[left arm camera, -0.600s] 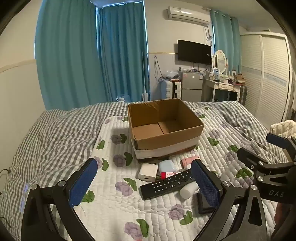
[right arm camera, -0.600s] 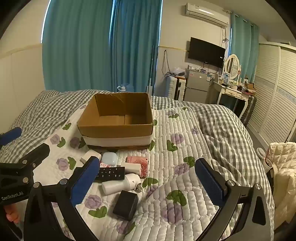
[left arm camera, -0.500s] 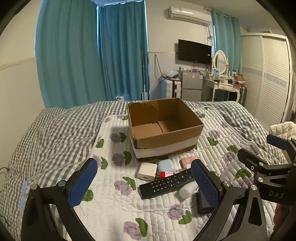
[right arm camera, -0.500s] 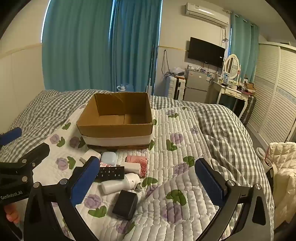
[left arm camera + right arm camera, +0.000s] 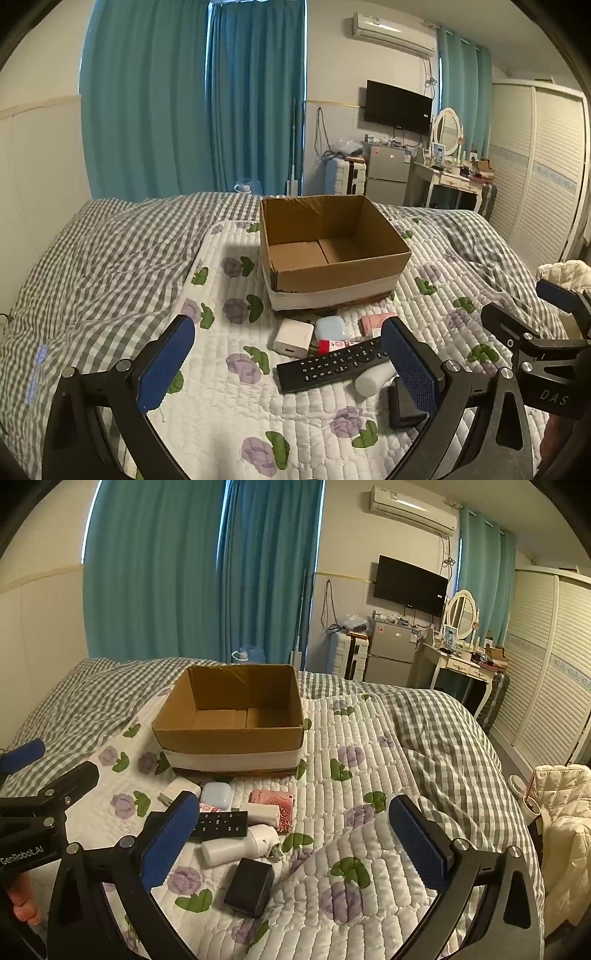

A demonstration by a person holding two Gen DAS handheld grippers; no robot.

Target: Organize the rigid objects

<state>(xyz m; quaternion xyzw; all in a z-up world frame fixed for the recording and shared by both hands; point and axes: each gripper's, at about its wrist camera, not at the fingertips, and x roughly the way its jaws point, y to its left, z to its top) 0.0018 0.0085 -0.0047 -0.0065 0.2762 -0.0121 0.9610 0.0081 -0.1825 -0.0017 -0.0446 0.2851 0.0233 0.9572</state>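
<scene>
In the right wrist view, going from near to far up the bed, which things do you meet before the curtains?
Black box → white bottle → remote control → pale blue case → cardboard box.

Bedroom interior. A bed point(image 5: 110, 258) covered in grey-and-white gingham, overlaid by a white quilt point(image 5: 369, 775) with purple flowers, is spread directly ahead. Teal curtains point(image 5: 192, 103) are hung full height across the far wall. An air conditioner point(image 5: 412, 506) is mounted high to the right, above a black television point(image 5: 410, 585). A small fridge point(image 5: 391, 653), a white dressing table point(image 5: 461, 664) with an oval mirror point(image 5: 461, 614), and louvred wardrobe doors point(image 5: 546, 657) are ranged along the right.
</scene>
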